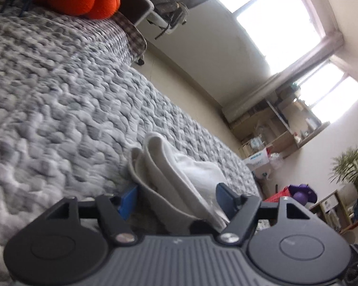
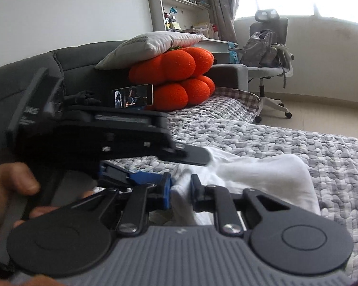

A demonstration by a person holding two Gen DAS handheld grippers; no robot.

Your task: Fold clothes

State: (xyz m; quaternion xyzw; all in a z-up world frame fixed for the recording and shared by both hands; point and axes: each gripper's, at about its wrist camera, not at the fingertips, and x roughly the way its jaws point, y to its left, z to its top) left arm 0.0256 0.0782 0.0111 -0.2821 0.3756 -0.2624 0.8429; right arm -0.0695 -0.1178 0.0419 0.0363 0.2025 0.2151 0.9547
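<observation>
Cloth (image 1: 179, 178), white and folded in layers, lies on the grey quilt (image 1: 59, 107) between the spread fingers of the left gripper (image 1: 176, 199), which do not press it. Only the right view shows the right gripper (image 2: 181, 190) pinching that cloth (image 2: 250, 174) (the left gripper (image 2: 150, 178) just beside it), with a phone (image 2: 132, 95) propped against orange cushions (image 2: 176, 76).

A white garment (image 2: 250, 174) lies on the grey-and-white pebble-patterned bedspread (image 1: 59, 90). Ahead of the right gripper (image 2: 181, 191), black with blue pads, sit bright orange plush cushions (image 2: 176, 76) under a white pillow (image 2: 150, 45) and a grey-and-white checked sheet (image 2: 236, 97).
</observation>
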